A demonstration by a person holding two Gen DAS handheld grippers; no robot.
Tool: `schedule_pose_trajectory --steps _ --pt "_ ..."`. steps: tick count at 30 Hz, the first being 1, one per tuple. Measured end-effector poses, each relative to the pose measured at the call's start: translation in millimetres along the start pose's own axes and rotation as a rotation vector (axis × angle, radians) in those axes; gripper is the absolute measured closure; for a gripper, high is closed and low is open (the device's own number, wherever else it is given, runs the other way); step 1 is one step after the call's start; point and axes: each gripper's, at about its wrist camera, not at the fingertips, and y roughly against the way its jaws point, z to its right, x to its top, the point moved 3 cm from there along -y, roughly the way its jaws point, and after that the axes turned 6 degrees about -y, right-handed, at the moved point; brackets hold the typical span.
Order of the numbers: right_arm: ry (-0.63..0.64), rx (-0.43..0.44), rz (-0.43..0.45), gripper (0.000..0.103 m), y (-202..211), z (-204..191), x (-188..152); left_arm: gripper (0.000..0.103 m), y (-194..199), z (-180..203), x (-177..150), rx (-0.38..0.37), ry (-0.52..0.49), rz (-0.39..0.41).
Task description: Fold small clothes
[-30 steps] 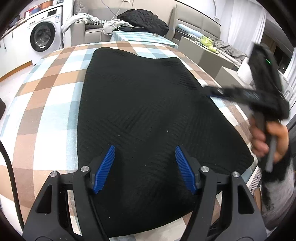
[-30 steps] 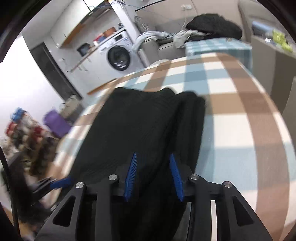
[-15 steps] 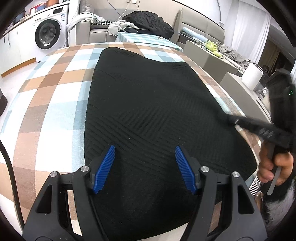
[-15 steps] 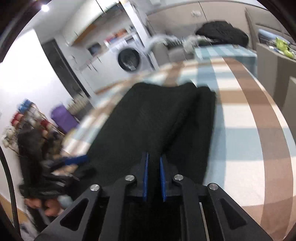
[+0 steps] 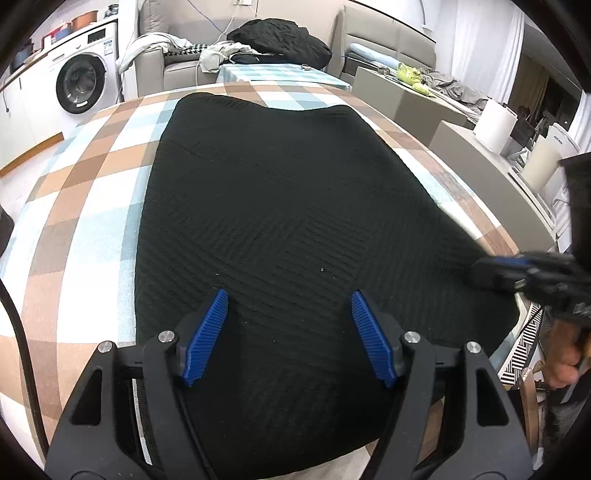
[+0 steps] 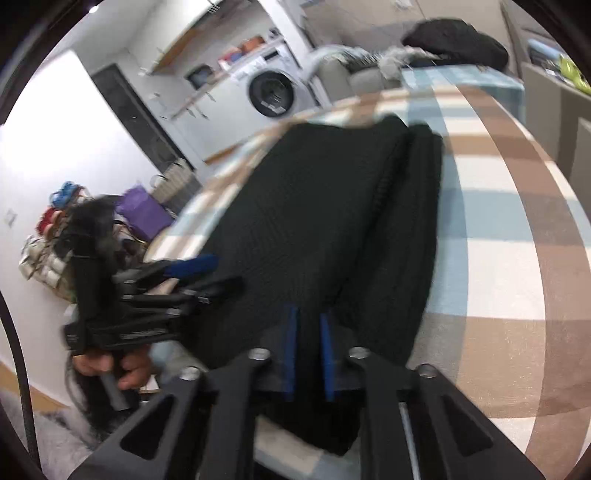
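A black ribbed knit garment (image 5: 277, 184) lies spread flat on the checked tablecloth (image 5: 85, 206). My left gripper (image 5: 288, 295) hovers over its near hem with jaws opening; the cloth lies under the blue pads and is not pinched. In the right wrist view the same garment (image 6: 314, 203) shows a folded strip along its right side. My right gripper (image 6: 307, 314) is closing its jaws on the near edge, with black fabric between the pads. The right gripper (image 5: 517, 269) sits at the garment's right edge. The left gripper (image 6: 214, 275) and a hand appear at the left.
The table drops off close behind both grippers and along the right edge (image 5: 491, 221). Beyond it stand a washing machine (image 5: 79, 83), a sofa piled with clothes (image 5: 277, 35), grey cabinets (image 5: 461, 147) with a paper roll (image 5: 493, 125), and a purple bag (image 6: 142, 214).
My right gripper slid back along the garment's right side toward the near corner and its jaws came together on the edge. The left gripper stayed over the near hem.
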Motion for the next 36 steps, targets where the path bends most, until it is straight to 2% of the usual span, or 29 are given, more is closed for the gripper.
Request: schedule_pose_trajectory --steps 2,5,7,8,10,12,15,20,21,22,24,25,26,27,29,32,34,36 --pt "0.017 -0.015 0.018 0.096 8 -4 -2 0.035 0 -5 1 -0.018 0.033 0.002" --pt "0.016 -0.102 -0.082 0.094 -6 6 -16 0.035 1 -6 4 -0.025 0.061 0.006" --pt "0.002 -0.062 -0.081 0.085 0 6 -17 0.035 3 -2 6 -0.035 0.052 0.012" --pt "0.007 -0.052 -0.072 0.082 4 5 -13 0.035 5 3 8 -0.050 0.046 0.019" --pt "0.026 -0.055 -0.016 0.066 11 5 3 0.035 3 15 11 -0.082 0.027 0.027" --pt "-0.012 -0.057 0.014 0.065 4 15 24 0.035 -2 28 12 -0.087 -0.005 0.027" --pt "-0.074 -0.064 0.030 0.062 -21 34 54 0.033 -11 49 13 -0.047 -0.069 0.022" --pt "-0.163 -0.069 0.004 0.062 -70 67 96 0.028 -18 68 10 -0.025 -0.136 0.024" --pt "-0.158 -0.068 0.013 0.068 -74 67 104 0.028 -19 69 10 -0.026 -0.141 0.026" --pt "-0.140 -0.077 0.030 0.081 -78 68 114 0.027 -19 69 10 -0.031 -0.143 0.026" --pt "-0.133 -0.107 0.046 0.094 -84 70 131 0.027 -20 68 11 -0.047 -0.135 0.024" --pt "-0.116 -0.074 0.068 0.095 -82 66 139 0.027 -20 68 11 -0.055 -0.132 0.025" --pt "-0.092 -0.055 0.099 0.095 -79 61 146 0.027 -20 67 11 -0.060 -0.129 0.025" --pt "-0.061 -0.077 0.125 0.095 -75 56 151 0.027 -20 66 11 -0.064 -0.128 0.027" --pt "-0.061 -0.110 0.112 0.095 -81 60 159 0.027 -20 66 10 -0.067 -0.128 0.027" --pt "-0.118 -0.193 -0.022 0.092 -107 80 156 0.026 -20 68 9 -0.063 -0.139 0.026" --pt "-0.154 -0.147 0.005 0.081 -105 83 158 0.026 -20 69 9 -0.065 -0.140 0.027" --pt "-0.177 -0.129 0.029 0.075 -103 85 162 0.026 -20 70 8 -0.065 -0.141 0.028"
